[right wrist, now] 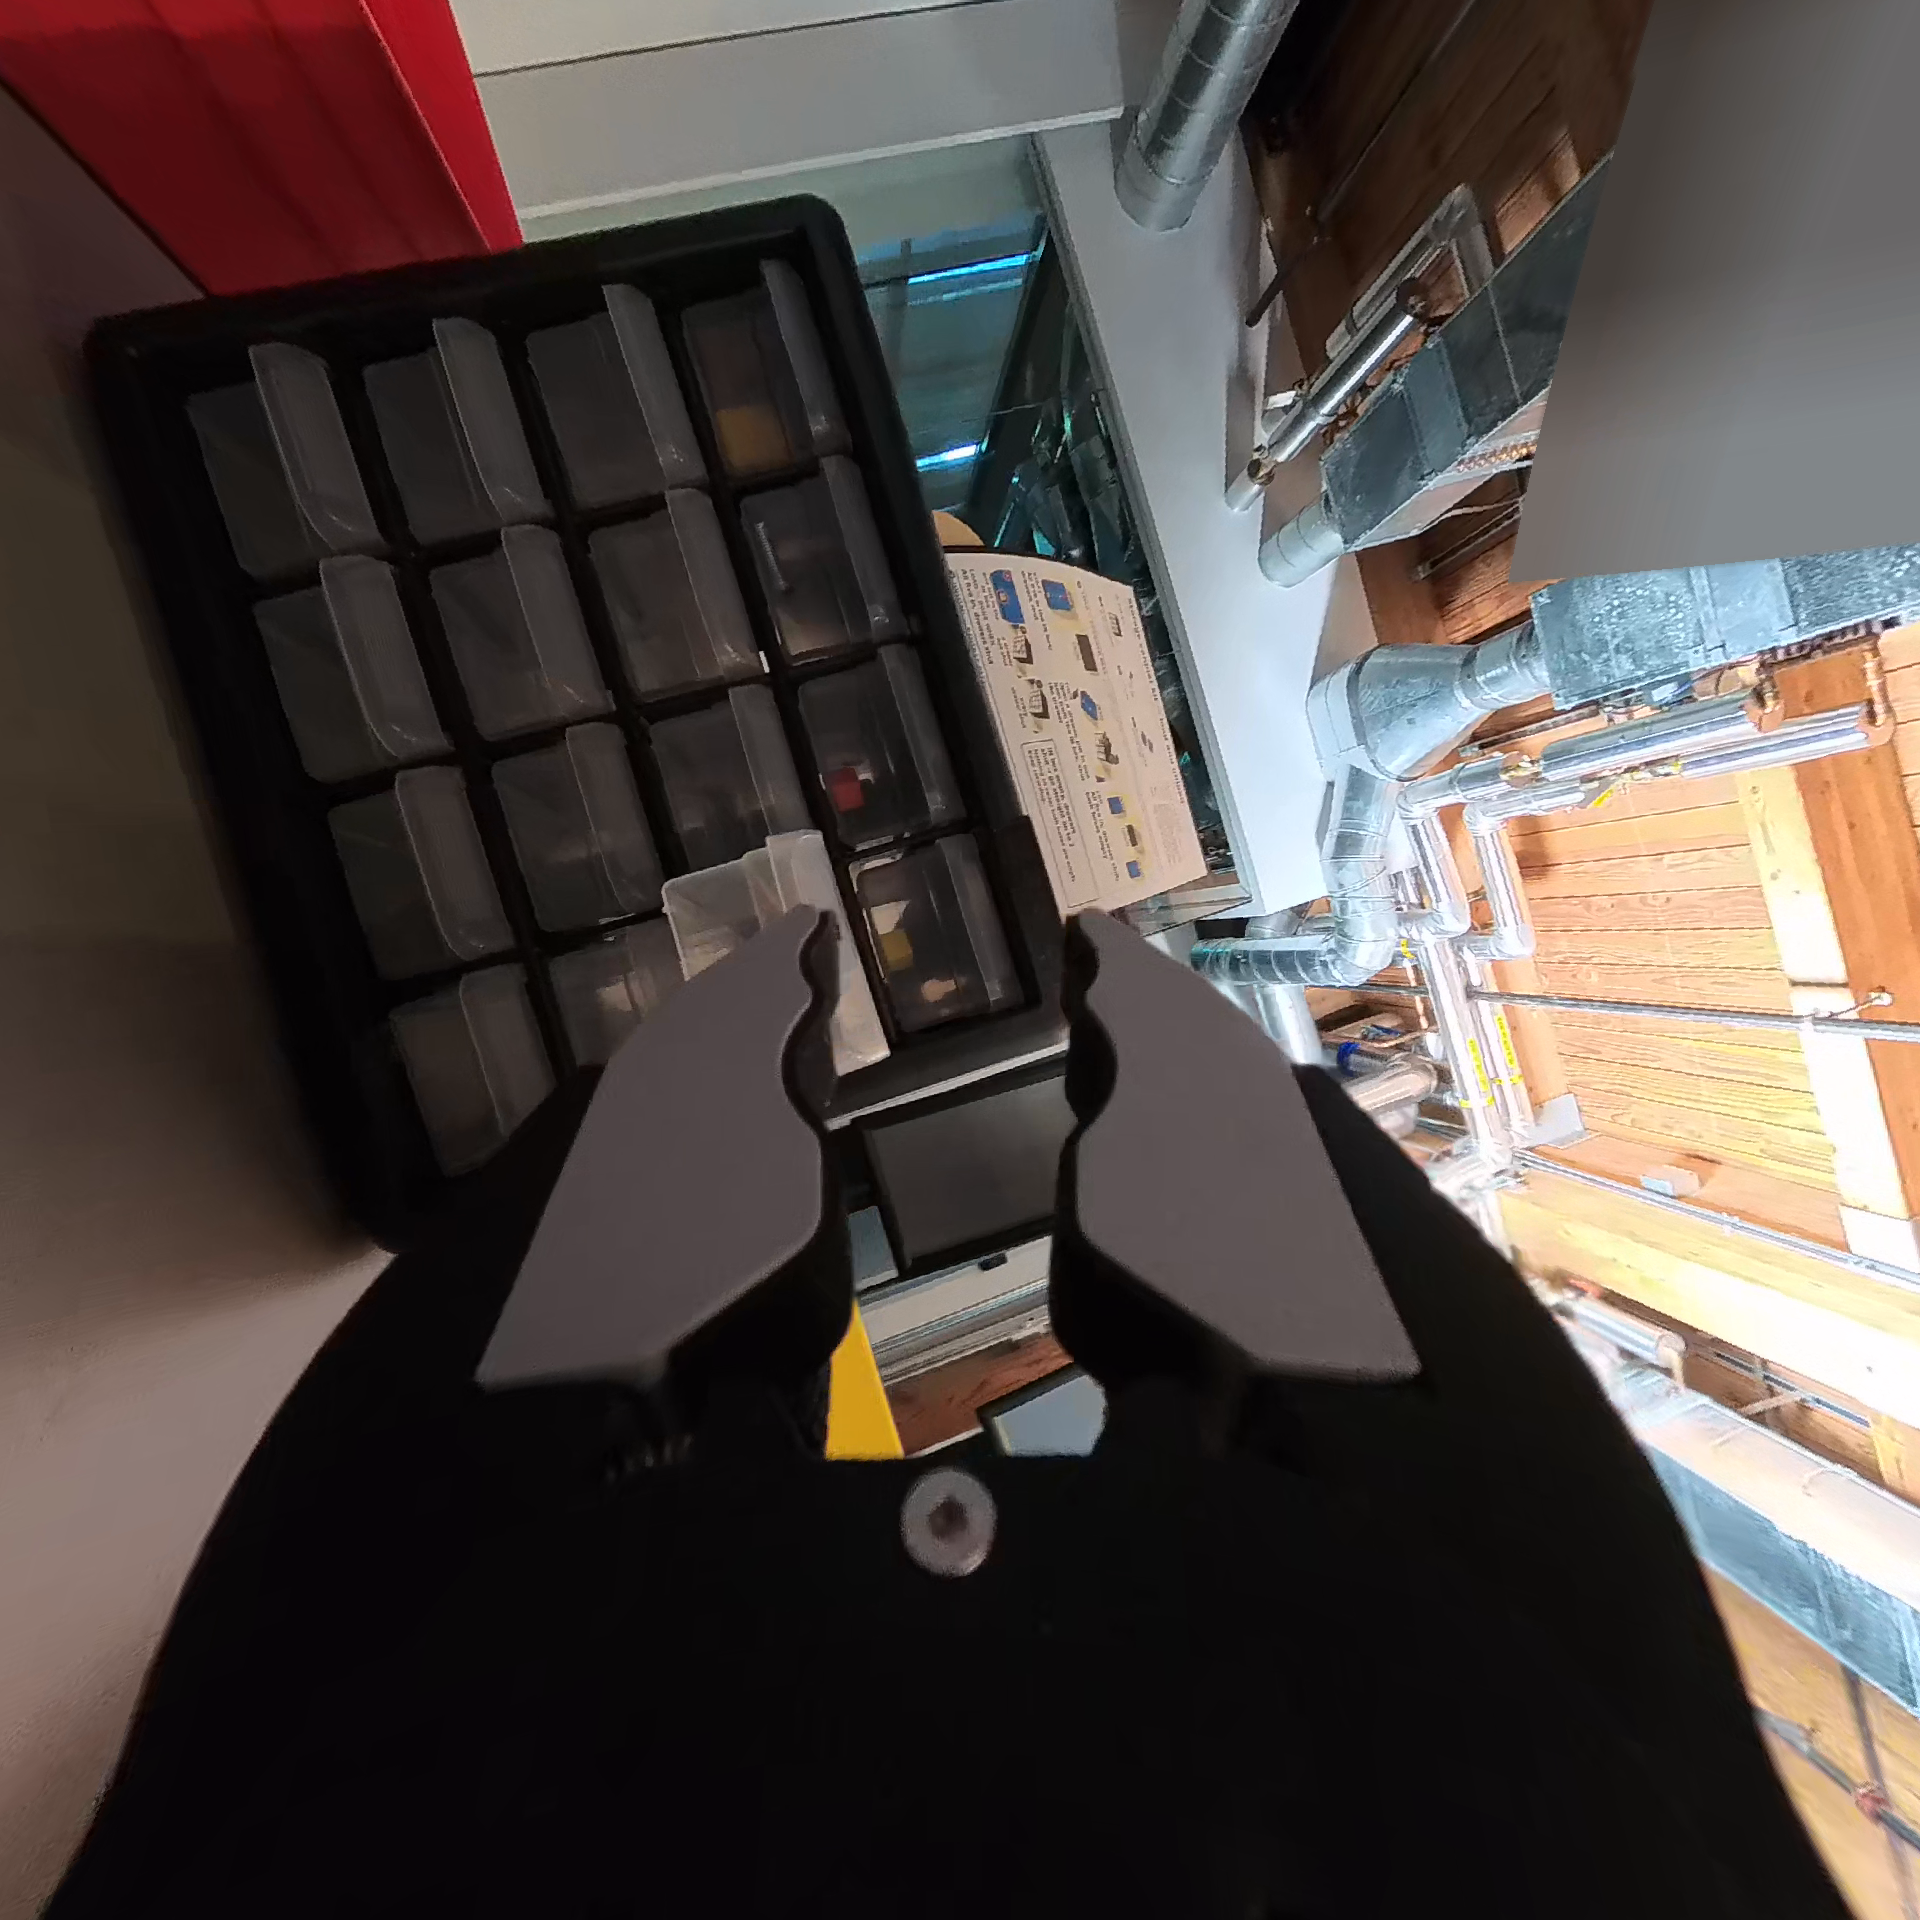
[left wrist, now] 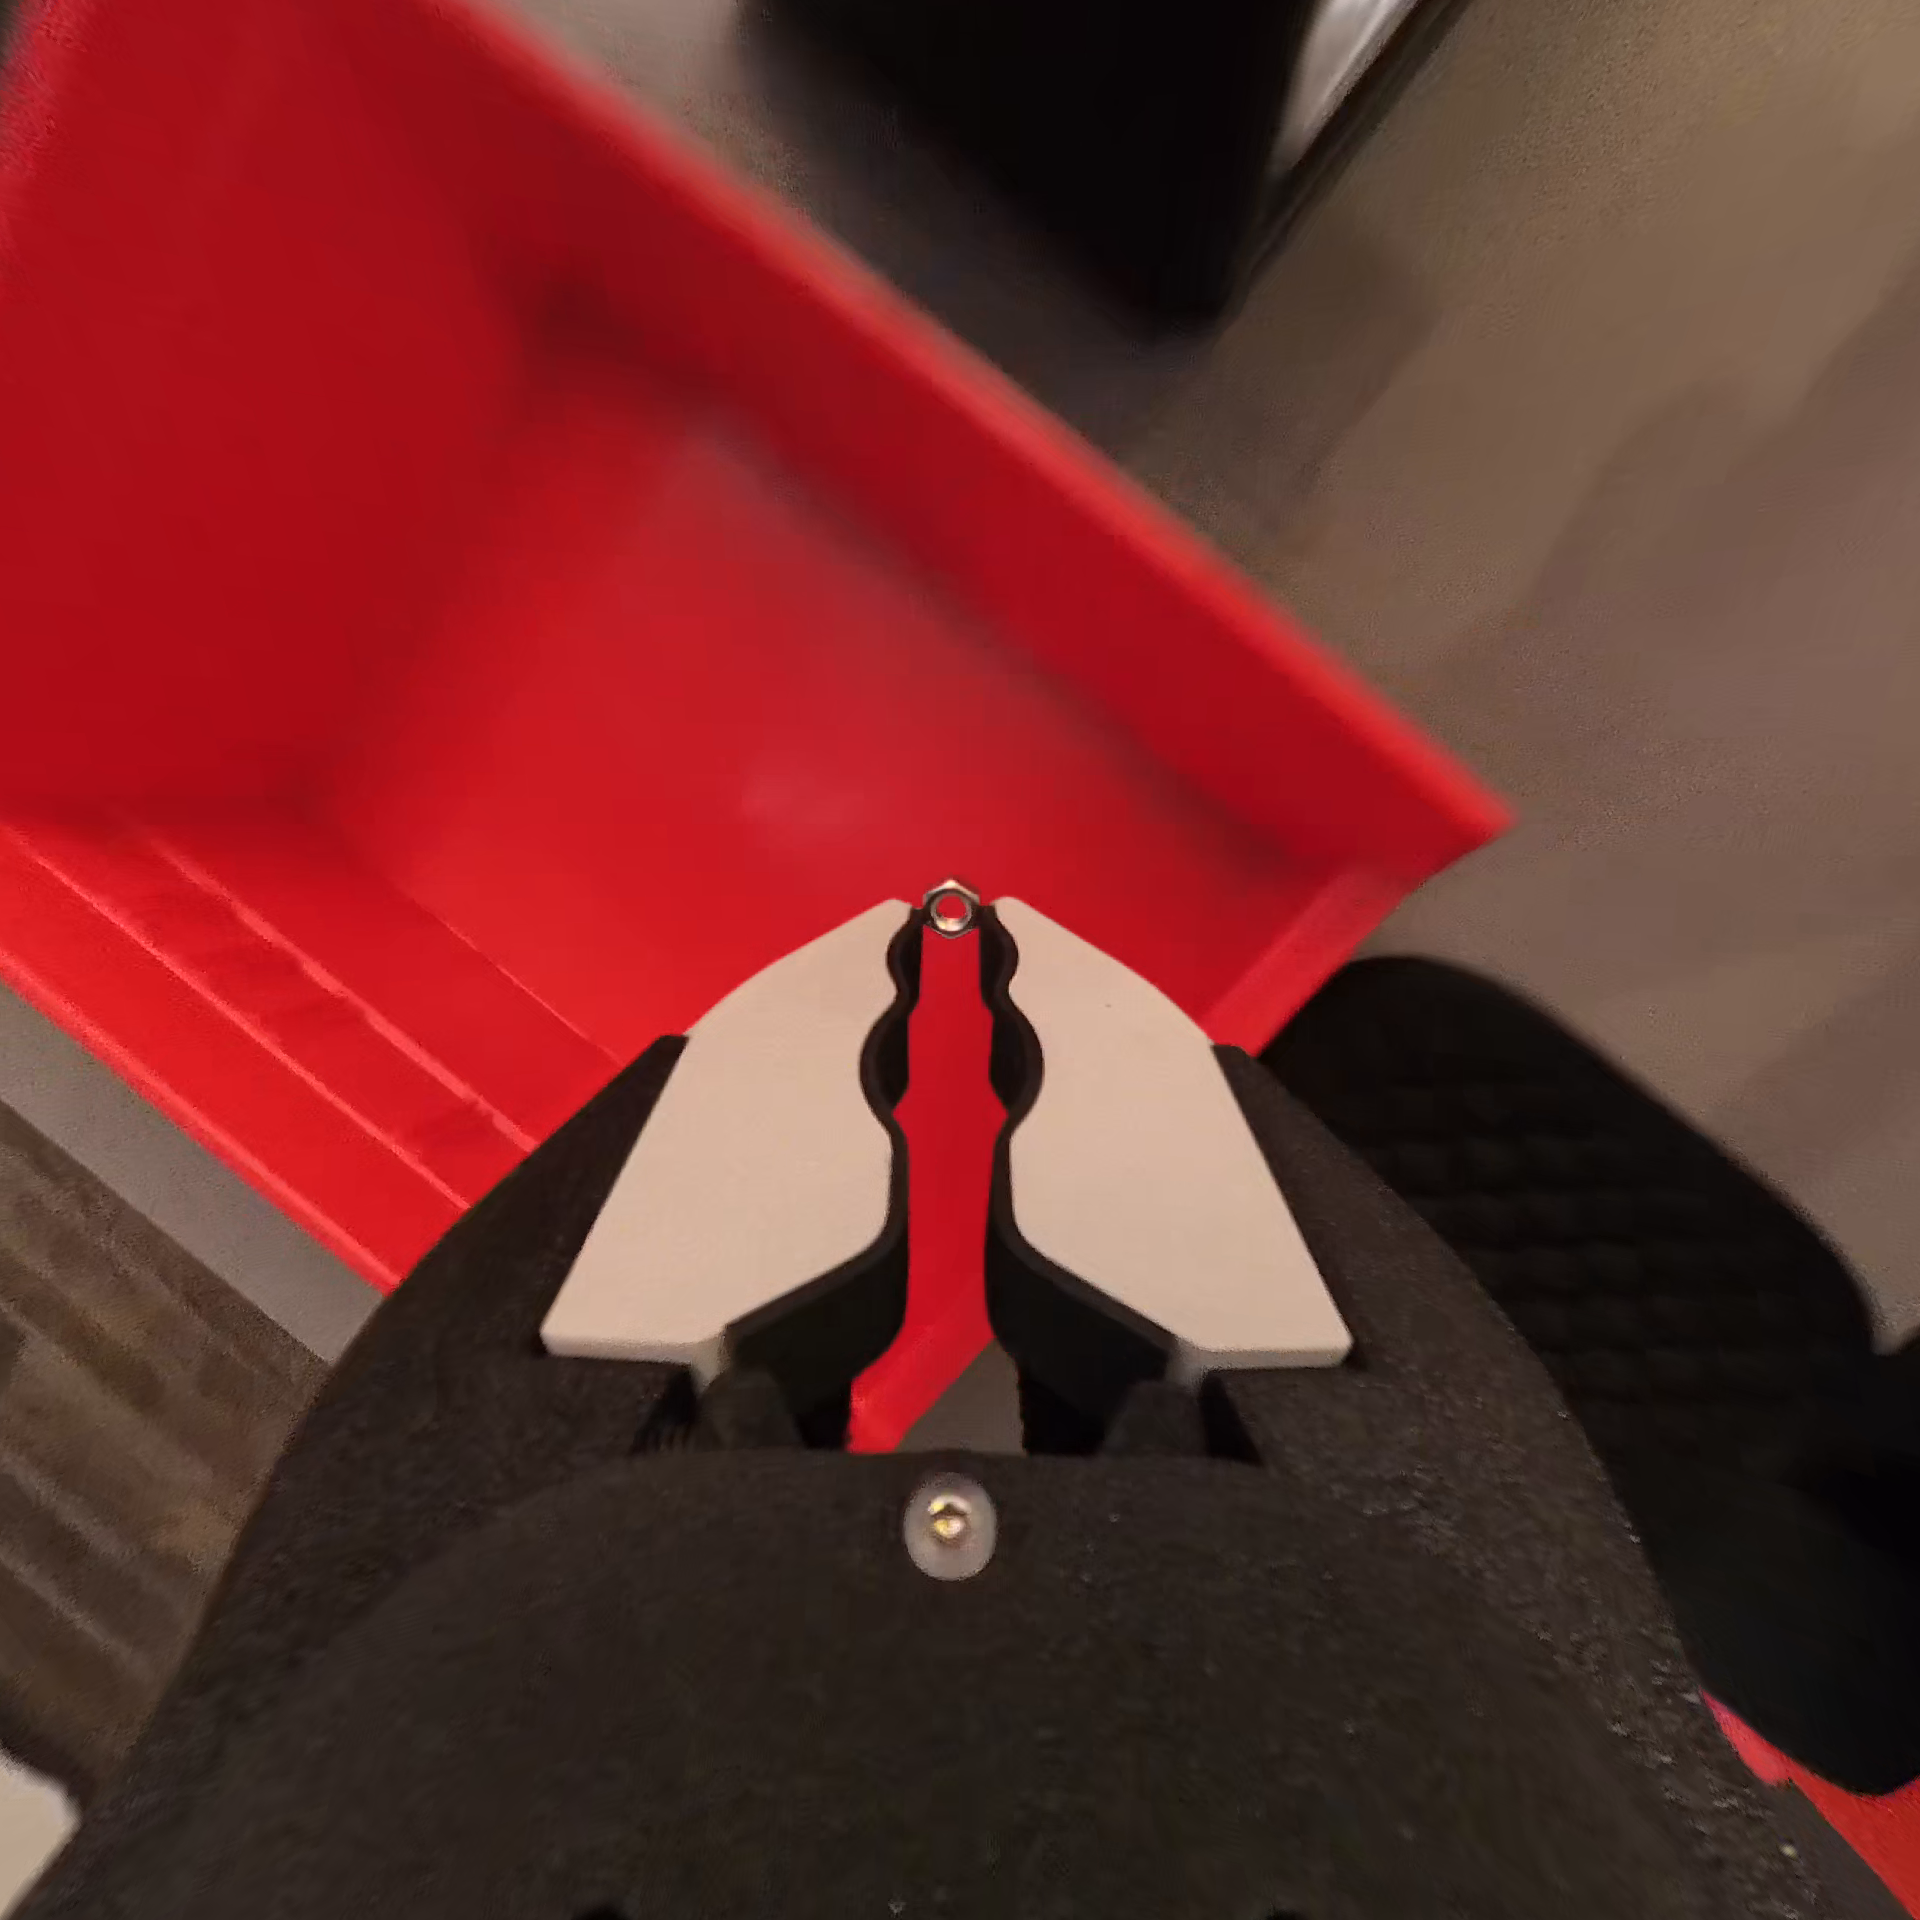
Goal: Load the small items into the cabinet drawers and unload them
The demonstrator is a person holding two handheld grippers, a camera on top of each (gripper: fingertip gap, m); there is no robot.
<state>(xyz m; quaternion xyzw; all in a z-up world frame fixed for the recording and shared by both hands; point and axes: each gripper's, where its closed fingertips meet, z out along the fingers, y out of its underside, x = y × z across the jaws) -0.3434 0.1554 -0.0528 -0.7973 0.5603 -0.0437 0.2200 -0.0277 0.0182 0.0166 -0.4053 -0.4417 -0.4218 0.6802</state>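
The left hand-held gripper [left wrist: 948,914] pinched a hex nut [left wrist: 947,910] (bore facing the camera) over a red bin [left wrist: 1143,623]; the right hand-held gripper [right wrist: 948,951] gaped before the drawer cabinet [right wrist: 156,499].

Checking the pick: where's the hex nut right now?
In the left wrist view, the hex nut is pinched at the very tips of the left gripper, held over the red bin near its front wall.

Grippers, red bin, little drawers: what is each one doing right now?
Left gripper: jaws shut on a small metal nut.
Right gripper: jaws open, holding nothing.
Red bin: looks empty, under the nut.
Drawer cabinet: one clear drawer pulled out, the others pushed in.
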